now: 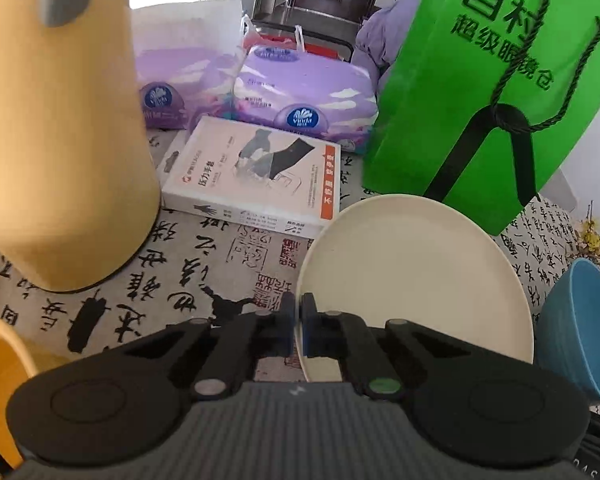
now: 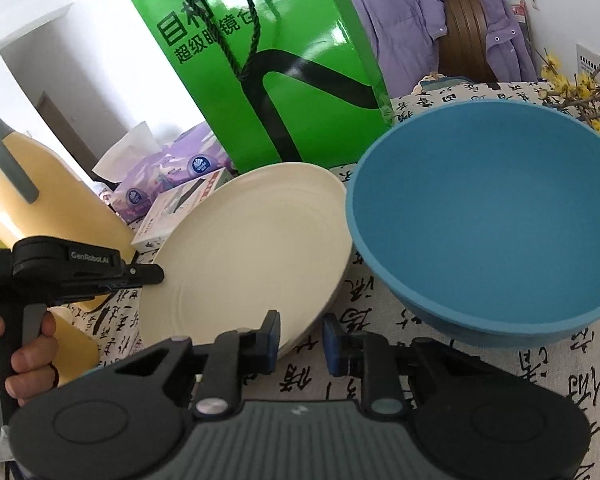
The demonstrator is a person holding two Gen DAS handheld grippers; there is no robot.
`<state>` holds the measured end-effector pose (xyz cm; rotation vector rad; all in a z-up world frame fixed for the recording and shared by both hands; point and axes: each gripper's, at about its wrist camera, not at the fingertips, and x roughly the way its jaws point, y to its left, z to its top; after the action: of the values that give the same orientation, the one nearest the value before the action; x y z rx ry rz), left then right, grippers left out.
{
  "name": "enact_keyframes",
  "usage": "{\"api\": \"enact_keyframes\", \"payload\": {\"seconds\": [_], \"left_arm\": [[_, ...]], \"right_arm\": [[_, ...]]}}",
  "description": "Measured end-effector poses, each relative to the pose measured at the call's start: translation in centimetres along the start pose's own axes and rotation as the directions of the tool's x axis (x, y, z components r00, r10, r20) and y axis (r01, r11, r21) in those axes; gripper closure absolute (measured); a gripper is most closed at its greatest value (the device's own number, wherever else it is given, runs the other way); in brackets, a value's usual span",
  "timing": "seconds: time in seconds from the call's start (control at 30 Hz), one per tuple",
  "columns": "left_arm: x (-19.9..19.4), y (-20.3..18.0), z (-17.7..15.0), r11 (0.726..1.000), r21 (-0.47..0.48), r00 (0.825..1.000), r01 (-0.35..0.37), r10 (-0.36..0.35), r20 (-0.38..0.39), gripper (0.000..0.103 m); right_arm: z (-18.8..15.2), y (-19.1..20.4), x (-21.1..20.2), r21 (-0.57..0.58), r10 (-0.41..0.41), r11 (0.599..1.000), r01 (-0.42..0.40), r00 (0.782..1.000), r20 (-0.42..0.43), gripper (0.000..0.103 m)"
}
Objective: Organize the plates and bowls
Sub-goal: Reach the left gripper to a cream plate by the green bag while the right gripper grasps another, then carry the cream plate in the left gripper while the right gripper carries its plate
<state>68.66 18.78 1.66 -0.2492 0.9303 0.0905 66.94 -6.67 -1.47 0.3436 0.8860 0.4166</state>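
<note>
A cream plate (image 1: 412, 276) (image 2: 244, 256) lies on the calligraphy-print tablecloth (image 1: 188, 264). My left gripper (image 1: 298, 320) (image 2: 160, 276) is shut on its left rim, a pad on each side of the edge. In the right wrist view my right gripper (image 2: 302, 336) stands open, its jaws straddling the plate's near right rim without pressing on it. A blue bowl (image 2: 488, 220) (image 1: 580, 328) stands upright right beside the plate, just ahead and to the right of the right gripper. A person's hand (image 2: 28, 352) holds the left gripper's handle.
A green paper bag (image 1: 488, 92) (image 2: 276, 64) stands right behind the plate. A tall yellow jug (image 1: 60, 128) is at the left, with a white box (image 1: 256, 176) and purple tissue packs (image 1: 308, 96) behind. Yellow flowers (image 2: 580, 84) and a jacket-draped chair (image 2: 452, 24) sit at the far right.
</note>
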Motion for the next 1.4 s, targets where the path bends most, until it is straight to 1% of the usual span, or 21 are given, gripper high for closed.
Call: {"api": "enact_keyframes", "payload": {"seconds": [0.2, 0.3, 0.43, 0.63, 0.7, 0.8, 0.93, 1.03, 1.1, 1.2, 1.27, 1.33, 1.4], "left_arm": [[-3.6, -0.5, 0.2, 1.000, 0.024, 0.998, 0.007, -0.008, 0.067, 0.100], [-5.7, -0.6, 0.3, 1.000, 0.022, 0.995, 0.020, -0.022, 0.095, 0.100], [-8.6, -0.9, -0.1, 0.999, 0.032, 0.992, 0.018, -0.022, 0.126, 0.100], [-13.9, -1.6, -1.1, 0.999, 0.029, 0.981, 0.018, -0.023, 0.194, 0.100], [-15.8, -1.7, -1.7, 0.999, 0.018, 0.976, 0.026, -0.029, 0.217, 0.100], [-18.4, -1.7, -3.2, 0.999, -0.002, 0.973, 0.044, -0.043, 0.229, 0.100], [-21.7, -2.0, -6.5, 0.997, -0.016, 0.964, 0.075, -0.068, 0.255, 0.100], [-23.7, -2.3, -9.9, 0.996, -0.038, 0.961, 0.086, -0.073, 0.266, 0.099], [-24.9, -2.7, -12.9, 0.996, -0.040, 0.957, 0.085, -0.070, 0.283, 0.099], [-26.1, -3.2, -17.6, 0.996, -0.042, 0.954, 0.072, -0.057, 0.294, 0.100], [-26.9, -2.9, -20.8, 0.994, -0.063, 0.955, 0.091, -0.069, 0.288, 0.099], [-27.8, -2.4, -23.8, 0.988, -0.088, 0.955, 0.125, -0.096, 0.281, 0.099], [-28.4, -2.1, -26.6, 0.984, -0.113, 0.956, 0.141, -0.105, 0.274, 0.099]], "right_arm": [[0.0, 1.0, -1.7, -0.029, 0.004, 1.000, -0.003, 1.000, 0.024, 0.082], [0.3, 1.6, -3.3, -0.038, 0.011, 0.999, -0.009, 0.999, 0.048, 0.082], [0.5, 2.7, -5.6, -0.066, 0.016, 0.998, -0.011, 0.997, 0.072, 0.082], [0.6, 4.6, -9.9, -0.092, 0.024, 0.996, -0.013, 0.992, 0.123, 0.083], [0.5, 5.3, -11.8, -0.109, 0.028, 0.994, -0.012, 0.989, 0.146, 0.083], [-0.1, 5.9, -14.6, -0.124, 0.043, 0.992, -0.022, 0.985, 0.169, 0.083], [-2.3, 6.3, -18.6, -0.154, 0.055, 0.988, -0.026, 0.980, 0.192, 0.083], [-4.7, 6.1, -21.3, -0.158, 0.064, 0.987, -0.032, 0.978, 0.200, 0.083], [-6.8, 5.8, -23.1, -0.164, 0.064, 0.986, -0.031, 0.977, 0.204, 0.083], [-10.6, 5.4, -25.4, -0.173, 0.049, 0.985, -0.013, 0.977, 0.207, 0.083], [-13.2, 5.0, -26.8, -0.178, 0.033, 0.984, 0.006, 0.976, 0.213, 0.083], [-15.7, 4.5, -28.2, -0.178, 0.029, 0.984, 0.012, 0.974, 0.226, 0.083], [-18.2, 3.6, -29.4, -0.160, 0.036, 0.987, 0.000, 0.974, 0.222, 0.083]]}}
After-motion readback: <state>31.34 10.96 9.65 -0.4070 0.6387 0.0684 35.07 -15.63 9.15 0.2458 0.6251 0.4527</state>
